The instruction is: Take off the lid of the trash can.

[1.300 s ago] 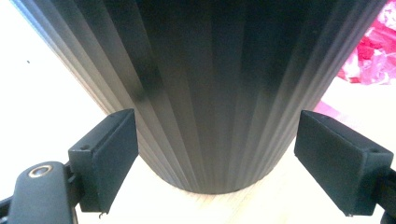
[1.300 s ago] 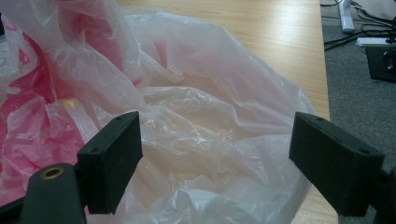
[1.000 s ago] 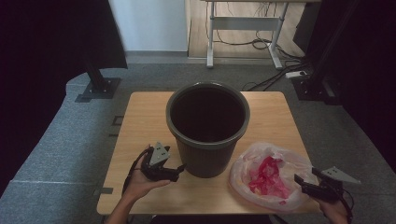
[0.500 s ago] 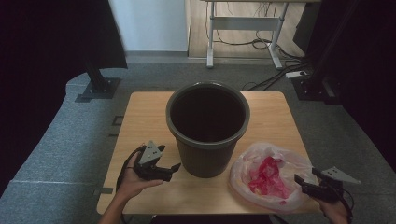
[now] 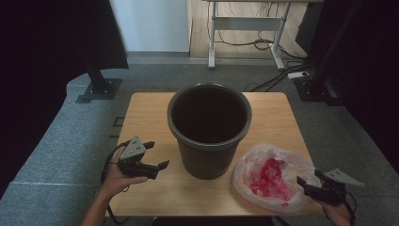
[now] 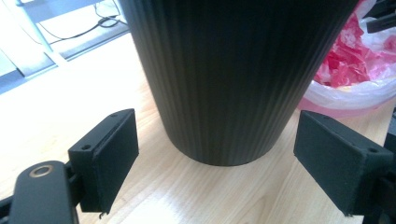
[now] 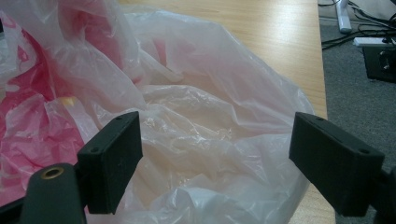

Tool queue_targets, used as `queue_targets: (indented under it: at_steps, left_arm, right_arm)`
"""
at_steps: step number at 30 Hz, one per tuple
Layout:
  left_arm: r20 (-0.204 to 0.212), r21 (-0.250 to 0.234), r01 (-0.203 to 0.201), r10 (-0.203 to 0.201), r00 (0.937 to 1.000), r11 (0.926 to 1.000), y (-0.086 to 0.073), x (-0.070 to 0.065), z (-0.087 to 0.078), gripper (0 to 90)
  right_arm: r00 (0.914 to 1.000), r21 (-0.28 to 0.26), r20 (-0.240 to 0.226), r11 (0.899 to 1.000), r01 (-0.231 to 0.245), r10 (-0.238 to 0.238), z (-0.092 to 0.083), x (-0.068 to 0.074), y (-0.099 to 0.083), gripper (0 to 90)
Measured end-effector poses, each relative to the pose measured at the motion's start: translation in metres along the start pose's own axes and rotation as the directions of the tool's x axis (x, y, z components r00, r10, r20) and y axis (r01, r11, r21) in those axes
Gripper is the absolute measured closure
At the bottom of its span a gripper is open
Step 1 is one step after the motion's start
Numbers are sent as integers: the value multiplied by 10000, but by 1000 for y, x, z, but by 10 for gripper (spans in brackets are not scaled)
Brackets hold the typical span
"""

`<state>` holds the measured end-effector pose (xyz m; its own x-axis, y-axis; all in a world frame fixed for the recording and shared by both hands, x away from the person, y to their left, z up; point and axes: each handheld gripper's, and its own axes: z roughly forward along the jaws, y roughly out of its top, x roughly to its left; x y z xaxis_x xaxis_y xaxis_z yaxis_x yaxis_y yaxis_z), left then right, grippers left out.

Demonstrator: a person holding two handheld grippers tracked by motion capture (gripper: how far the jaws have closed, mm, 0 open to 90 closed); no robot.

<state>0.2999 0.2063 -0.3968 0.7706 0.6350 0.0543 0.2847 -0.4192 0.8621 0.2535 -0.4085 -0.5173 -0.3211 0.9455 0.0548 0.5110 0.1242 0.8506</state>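
Thin translucent plastic bag (image 5: 273,176) with crumpled pink-red film inside lies slack on the wooden counter (image 5: 141,117), just right of the dark ribbed plastic bin (image 5: 209,127); we judge it light, soft and slippery, best pinched at a bunched fold near its rim. Our right gripper (image 7: 215,163) stands wide open at the bag's near edge, holding nothing. Our left gripper (image 6: 217,163) gapes equally wide and empty, facing the bin's base.

Tall bin (image 5: 209,129) mid-table blocking the straight path between left gripper (image 5: 149,155) and right gripper (image 5: 311,181), bare table (image 5: 141,115) left of and behind bin, crumpled bag (image 5: 273,176) filling front-right corner, right jaws spread over it
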Motion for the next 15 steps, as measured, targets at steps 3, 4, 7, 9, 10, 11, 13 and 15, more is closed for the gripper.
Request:
queue_targets:
  at_steps: [3,4,7,9,10,11,13,15]
  left_arm:
    - [-24,-25,-12,12,10000,10000,2,2,-3,137]
    - [138,-45,-25,26,9999,10000,4,4,-6,136]
    - [314,5,-72,72,9995,10000,9,6,-8,136]
    - [478,60,-89,86,9988,9999,13,9,-10,136]
    - [478,60,-89,86,9988,9999,13,9,-10,135]
    - [549,143,-144,136,9984,9998,18,10,-11,135]
    - [595,255,-248,232,9980,9994,23,12,-13,135]
    - [612,275,-277,260,9978,9992,25,13,-13,134]
  right_arm:
    - [10000,3,9,10000,-3,3,0,0,0,168]
    - [10000,-34,6,10000,-30,30,-1,0,0,167]
    - [10000,-66,29,10000,-39,39,-1,-1,0,168]
    - [10000,-51,31,10000,-35,35,-1,-1,0,168]
    - [10000,-51,39,10000,-37,38,-1,-2,0,167]
    - [10000,-56,46,10000,-44,44,-2,-2,0,167]
    - [10000,-69,36,10000,-53,53,-2,-2,0,168]
    - [10000,-68,44,10000,-66,66,-2,-2,0,167]
